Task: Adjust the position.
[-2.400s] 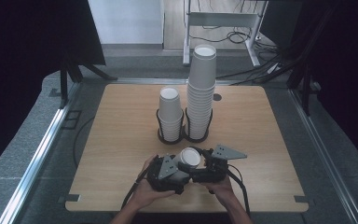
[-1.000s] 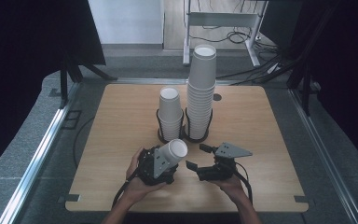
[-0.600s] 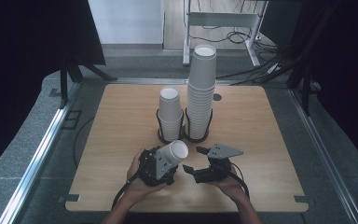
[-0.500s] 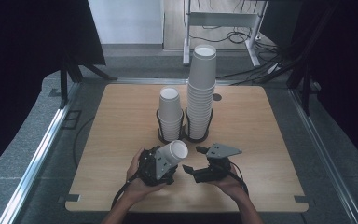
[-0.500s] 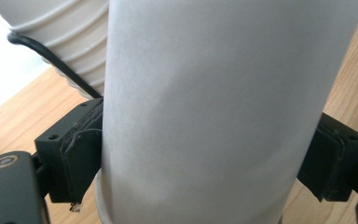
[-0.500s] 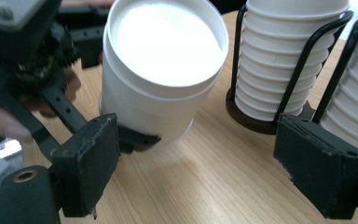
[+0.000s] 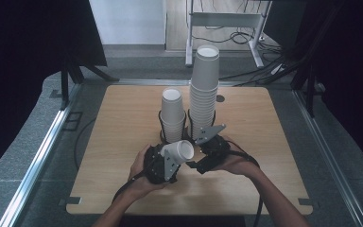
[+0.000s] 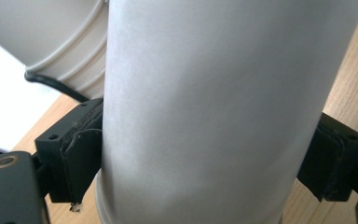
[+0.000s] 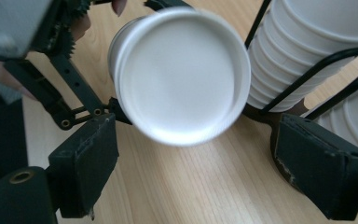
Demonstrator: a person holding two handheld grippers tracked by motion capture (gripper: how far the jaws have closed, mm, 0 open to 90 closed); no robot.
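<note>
A white paper cup is held above the near middle of a pale wooden tabletop, just in front of two cup stacks. It lies tilted almost on its side, its long axis running from its base at the left gripper up and away toward the right, with the open mouth facing the right gripper. The left gripper's jaws are closed on the cup, a black padded face pressing each side of its smooth, matte wall, as the left gripper view shows. In the right gripper view the cup's round rolled rim and clean white inside face the camera, and the right gripper's jaws stand wide apart with nothing between them, the cup farther off. Behind the cup, a short stack of white cups and a tall stack of white cups stand upright side by side, each inside a thin black wire holder; their nested rims form fine ridges. The tabletop has a light lengthwise grain and rounded corners.
</note>
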